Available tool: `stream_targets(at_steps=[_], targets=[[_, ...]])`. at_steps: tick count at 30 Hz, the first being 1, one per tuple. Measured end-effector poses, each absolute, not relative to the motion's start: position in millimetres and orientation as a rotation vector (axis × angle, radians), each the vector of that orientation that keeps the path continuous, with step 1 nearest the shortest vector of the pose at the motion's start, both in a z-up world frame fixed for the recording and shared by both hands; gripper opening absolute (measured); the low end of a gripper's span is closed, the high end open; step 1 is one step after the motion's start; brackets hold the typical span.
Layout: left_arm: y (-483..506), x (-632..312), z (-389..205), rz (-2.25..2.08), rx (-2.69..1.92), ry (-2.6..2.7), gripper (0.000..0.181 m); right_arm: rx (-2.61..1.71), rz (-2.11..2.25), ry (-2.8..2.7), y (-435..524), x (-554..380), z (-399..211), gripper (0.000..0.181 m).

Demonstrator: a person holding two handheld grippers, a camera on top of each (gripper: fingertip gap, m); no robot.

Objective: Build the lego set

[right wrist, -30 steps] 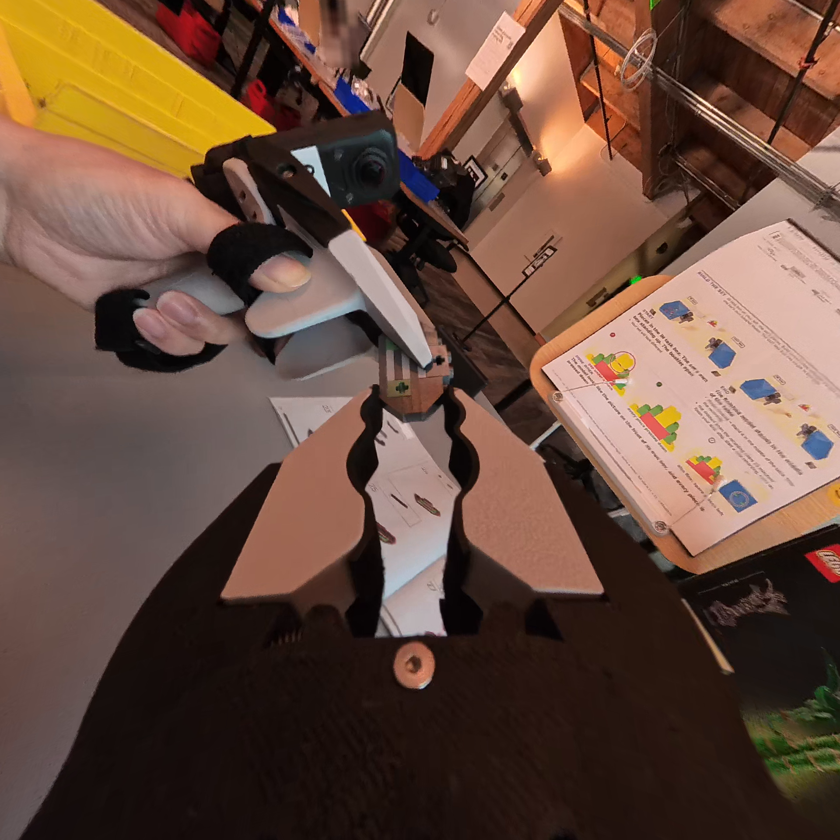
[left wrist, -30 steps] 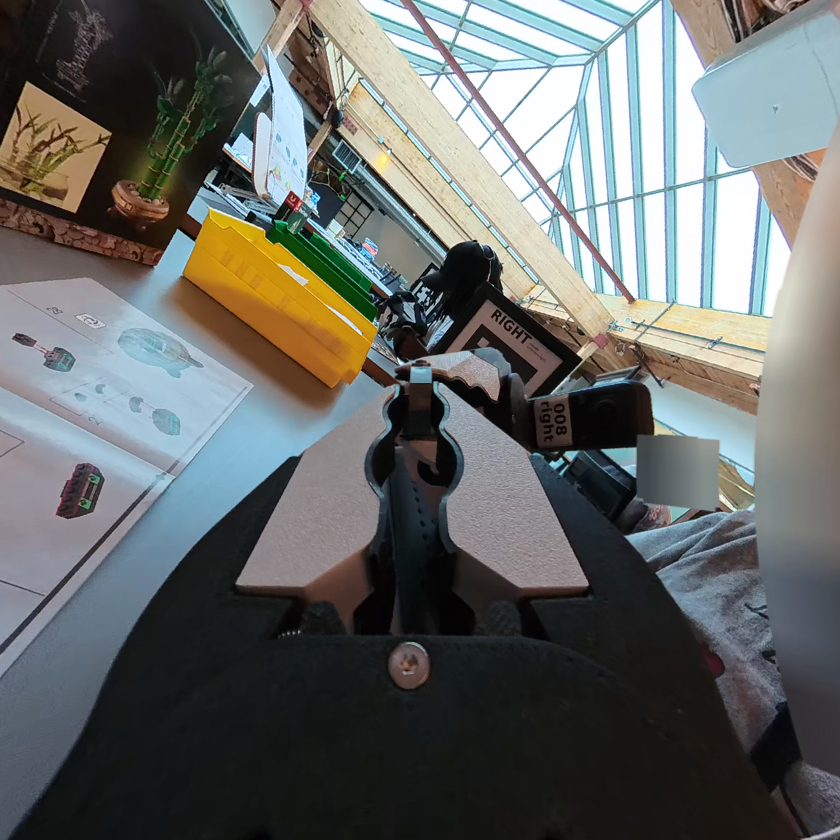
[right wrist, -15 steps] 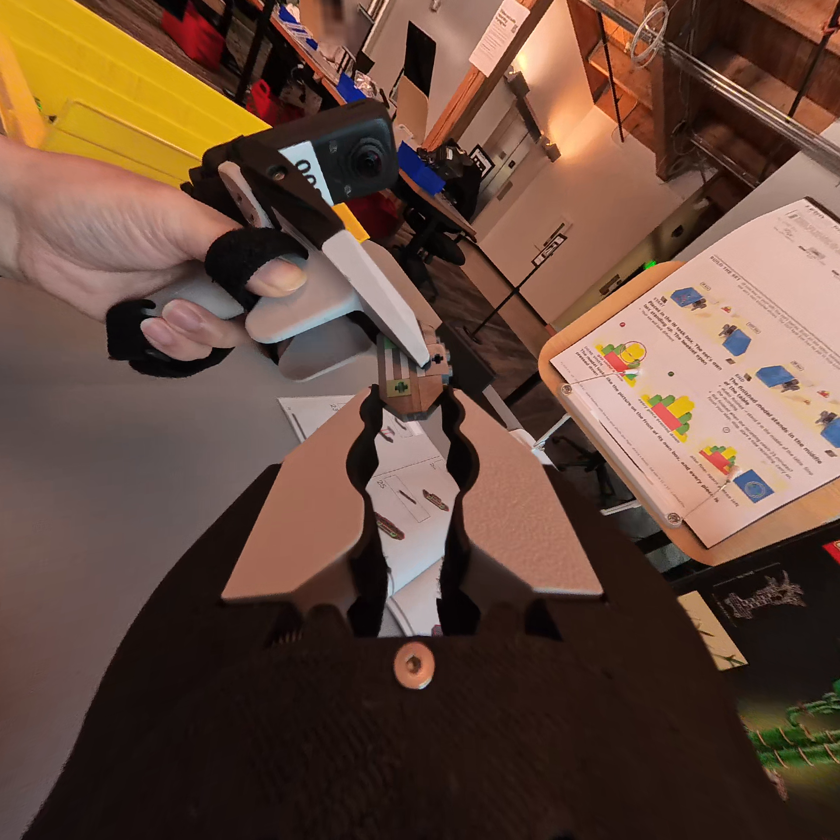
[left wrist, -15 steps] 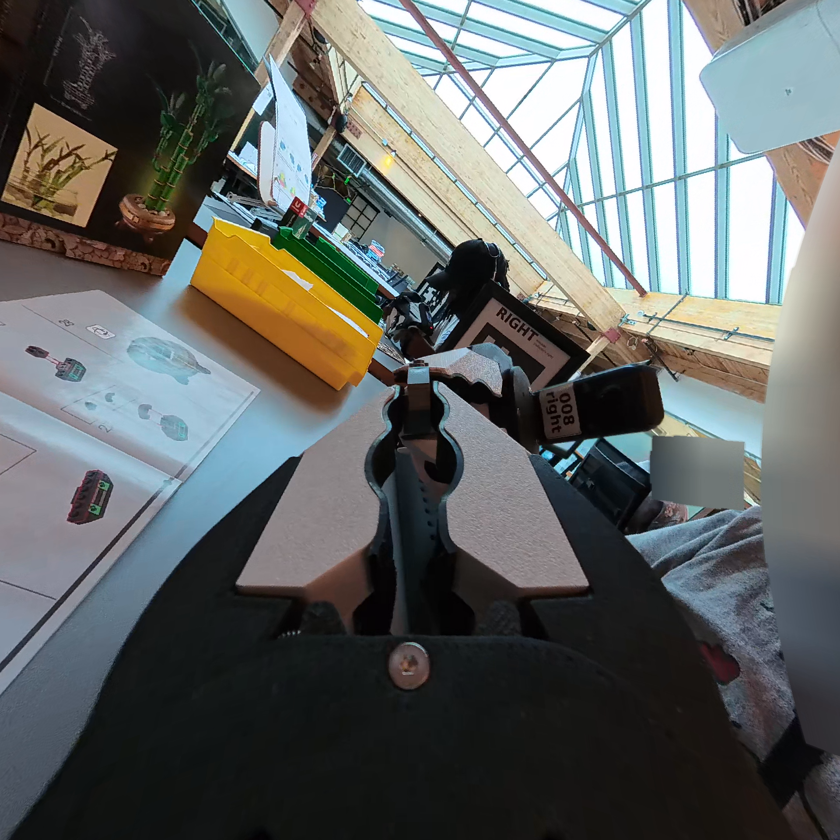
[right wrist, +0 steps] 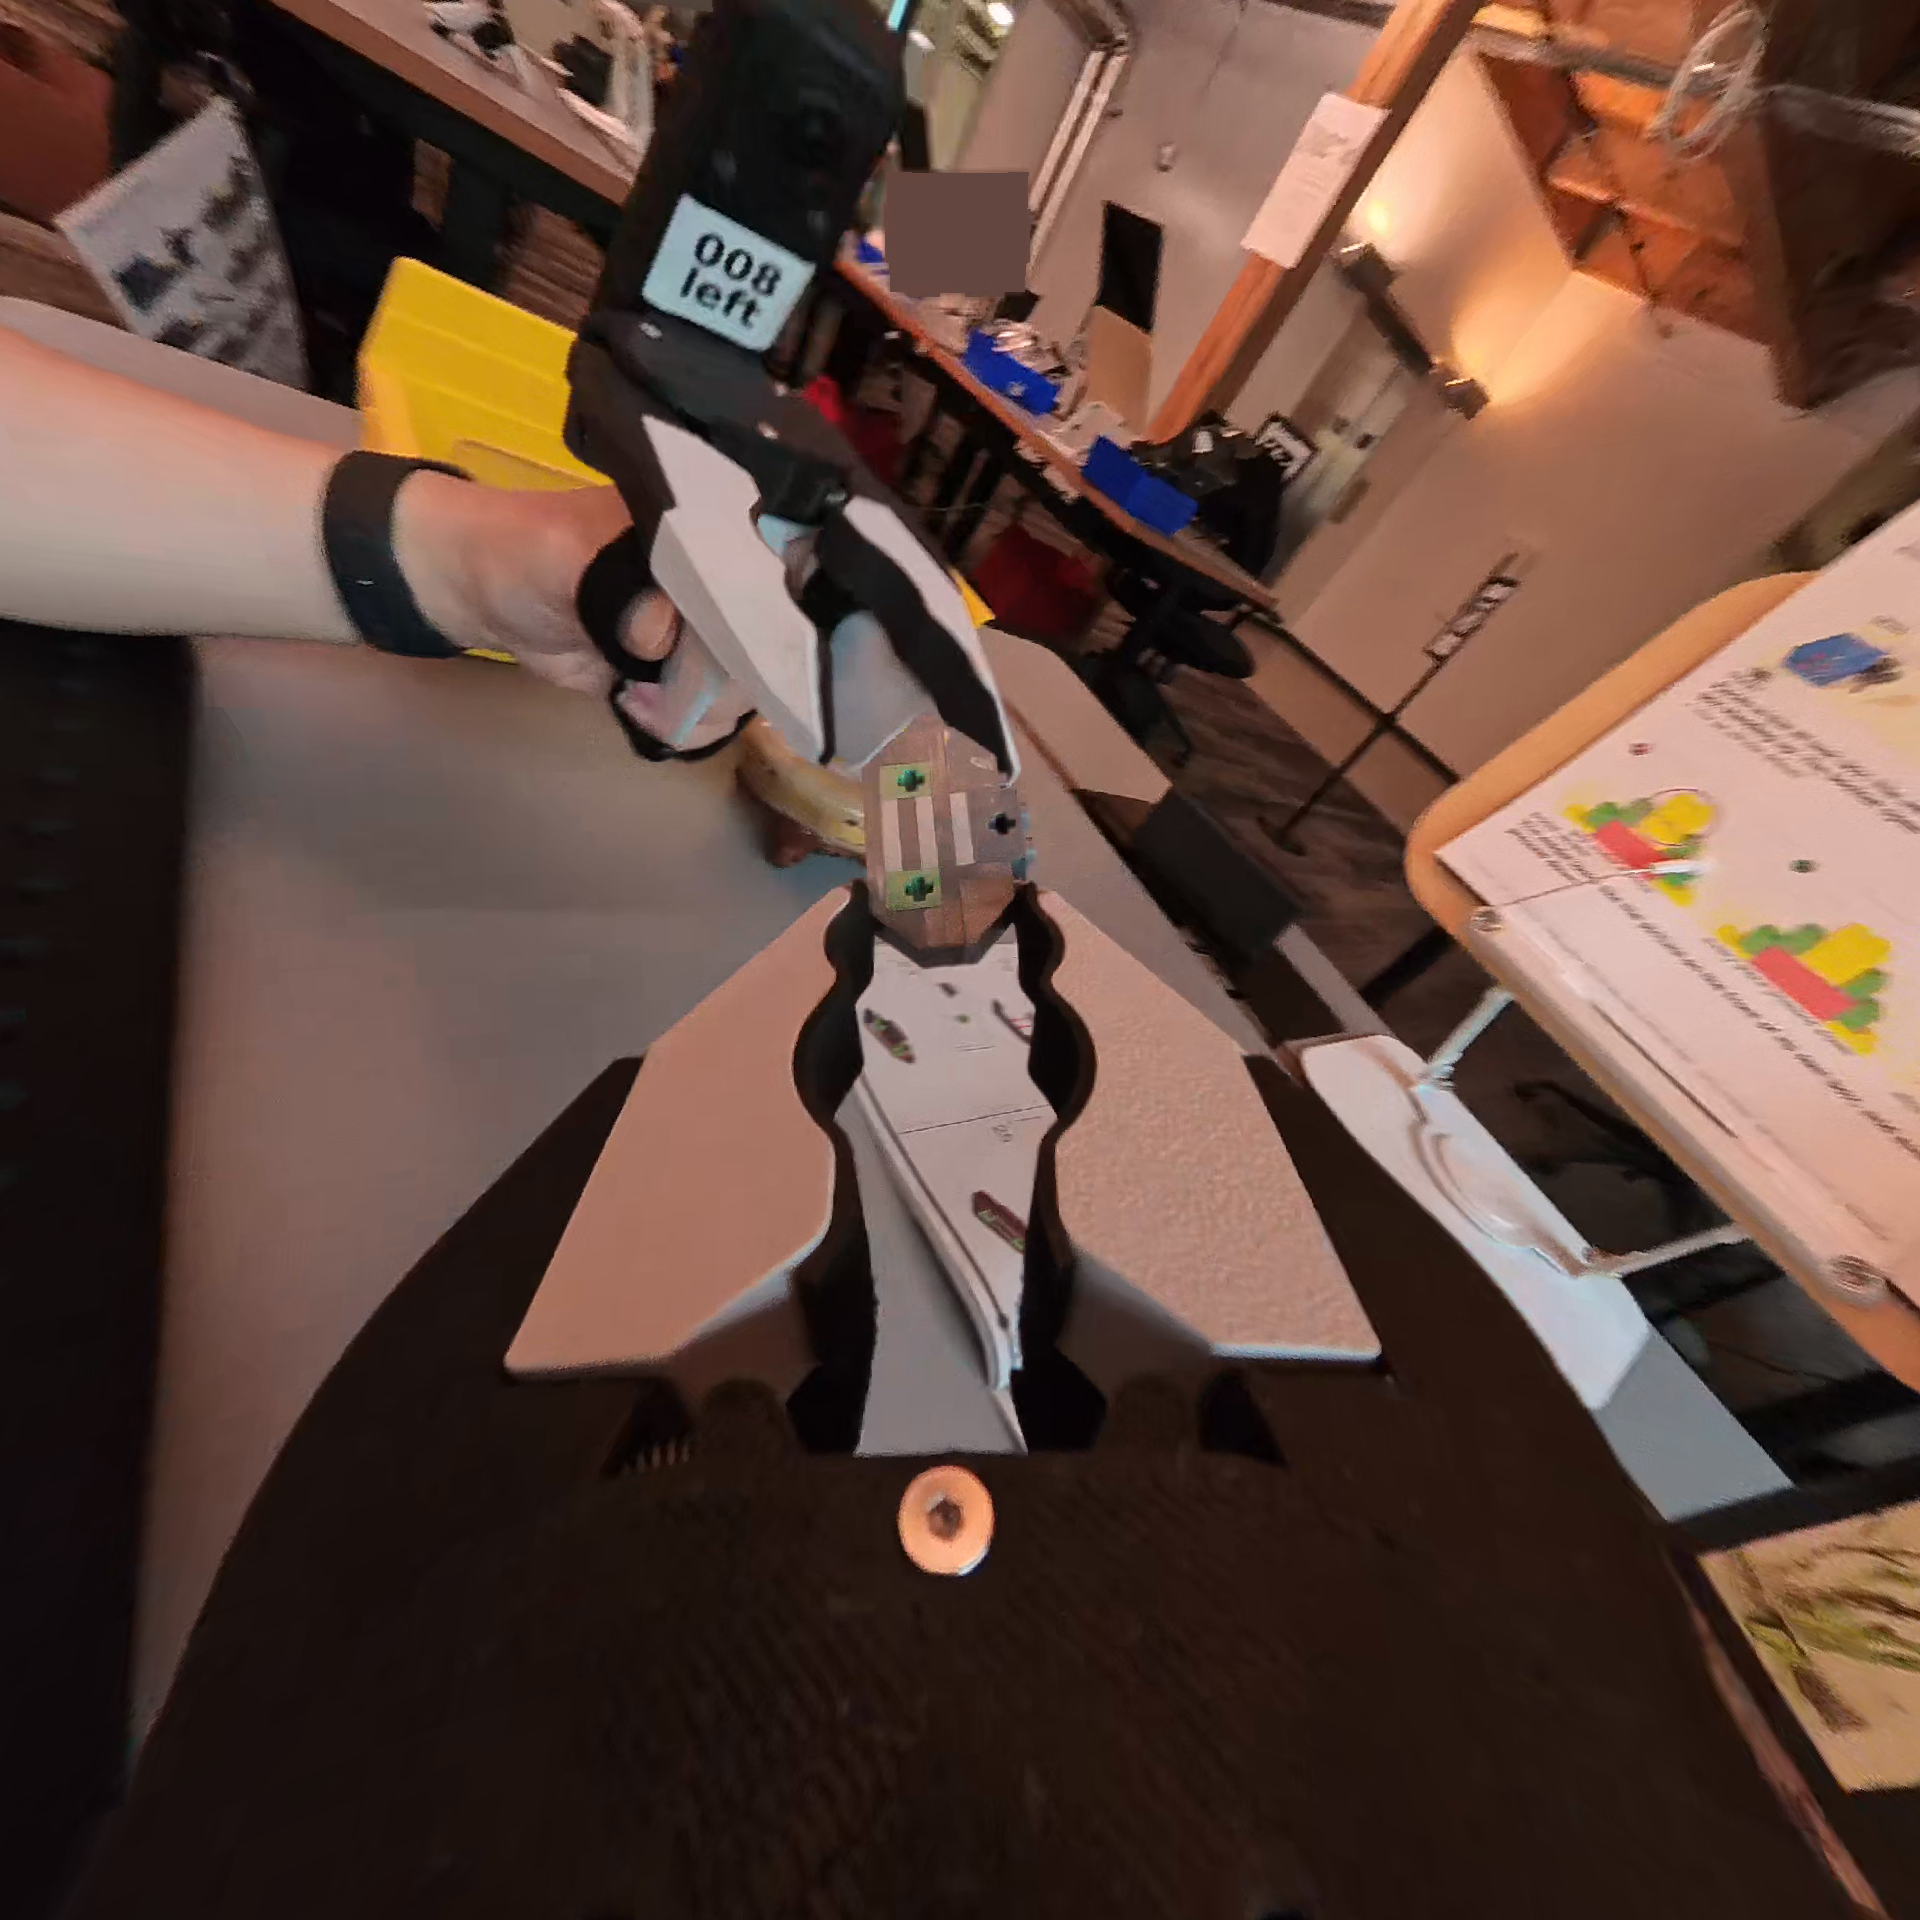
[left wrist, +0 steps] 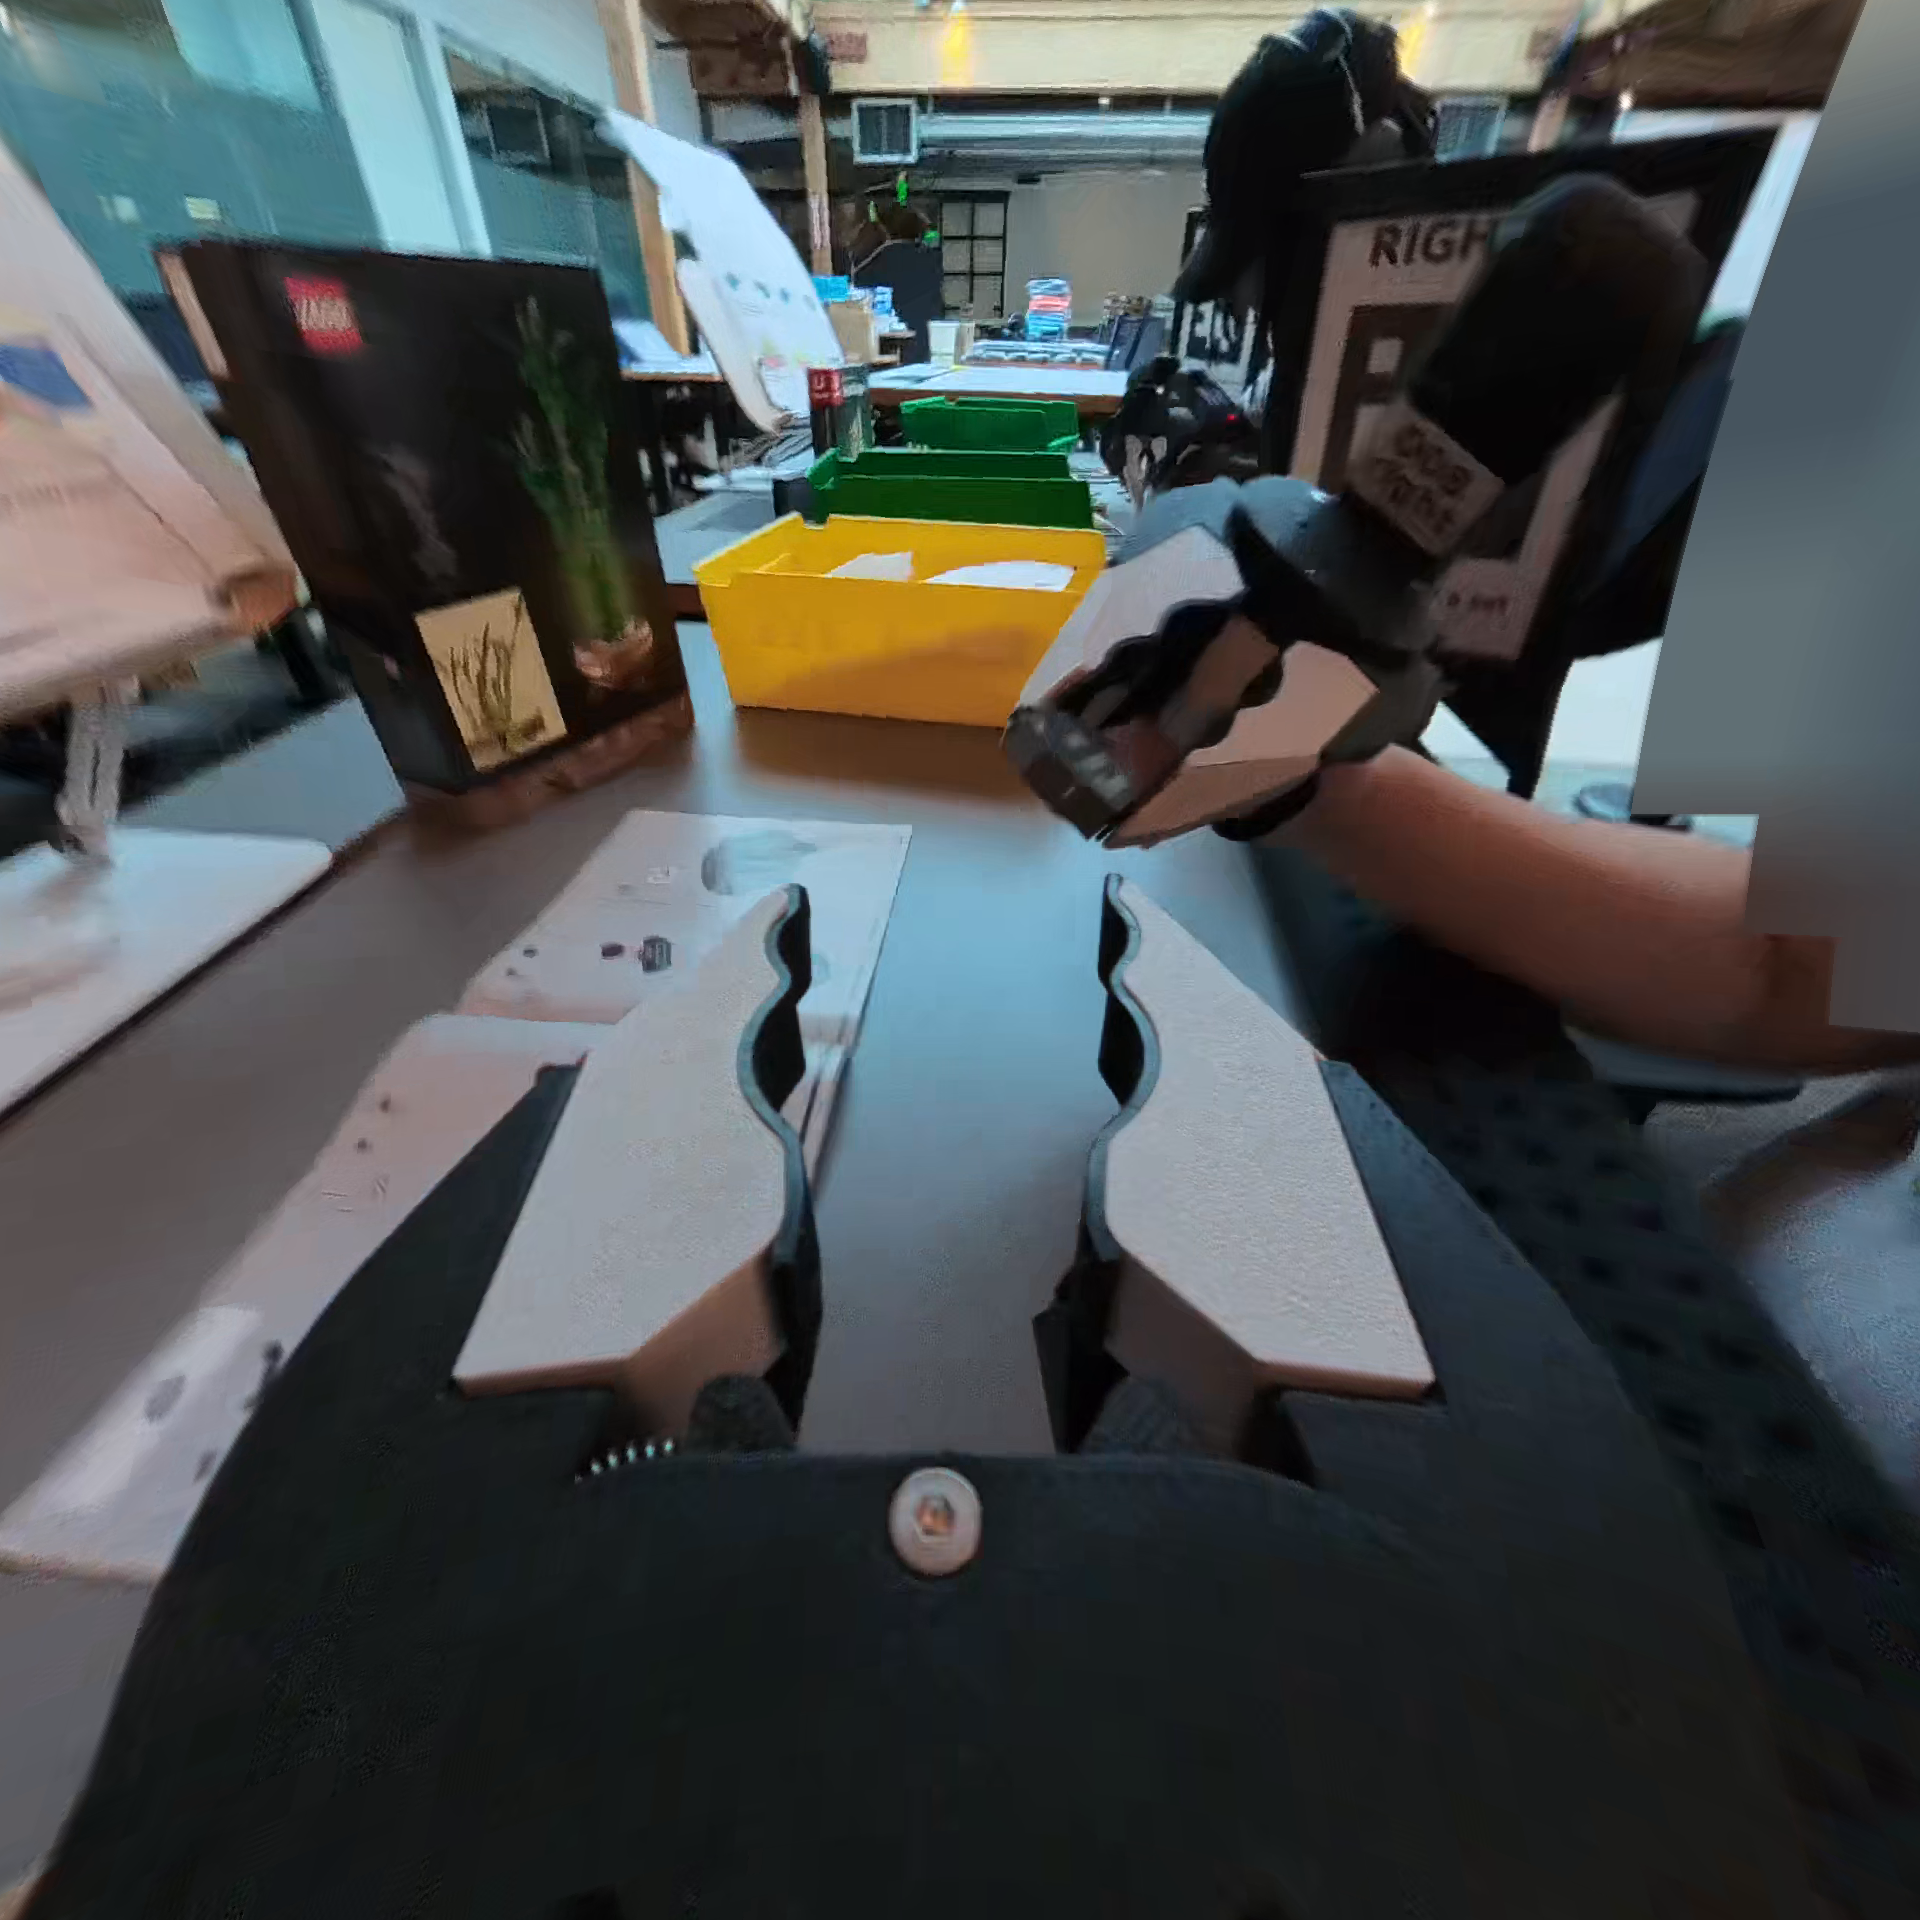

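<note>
Left wrist view, left to right. Set box, upper left: upright on the table, its picture side facing the builder, probably for reference. Instruction booklet, centre left: flat and open, in reading reach. Yellow bin, upper centre: likely parts storage. Left gripper, lower centre: fingers spread wide, nothing between them. Right gripper, centre right: tips pinching the brown lego piece, raised above the table, apparently for fitting the next part.
</note>
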State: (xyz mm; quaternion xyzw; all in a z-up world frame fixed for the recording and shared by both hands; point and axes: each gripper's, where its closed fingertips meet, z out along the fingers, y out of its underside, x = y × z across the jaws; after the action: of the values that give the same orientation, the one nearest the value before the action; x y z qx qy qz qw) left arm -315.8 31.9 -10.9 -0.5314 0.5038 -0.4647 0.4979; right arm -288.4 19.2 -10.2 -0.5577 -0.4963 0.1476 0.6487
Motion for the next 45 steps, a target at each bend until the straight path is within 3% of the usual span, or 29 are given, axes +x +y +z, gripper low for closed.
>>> stream_targets(at_steps=[19,35,37,41,45], targets=[[-4,-304,-34,-0.832,-1.086,1.507,0.026,-1.307,0.391,-1.327,4,-301,-41,0.026],[1,-305,-30,-0.800,-1.084,1.461,0.026,-1.274,0.350,-1.293,7,-300,-34,0.027],[0,-304,-28,-0.798,-1.077,1.452,0.035,-1.270,0.346,-1.284,8,-299,-33,0.027],[5,-302,-21,-1.015,-1.206,1.341,0.037,-1.236,0.276,-1.275,10,-298,-29,0.026],[14,-306,-19,-1.538,-1.477,1.159,0.042,-1.169,0.179,-1.256,12,-297,-21,0.027]])
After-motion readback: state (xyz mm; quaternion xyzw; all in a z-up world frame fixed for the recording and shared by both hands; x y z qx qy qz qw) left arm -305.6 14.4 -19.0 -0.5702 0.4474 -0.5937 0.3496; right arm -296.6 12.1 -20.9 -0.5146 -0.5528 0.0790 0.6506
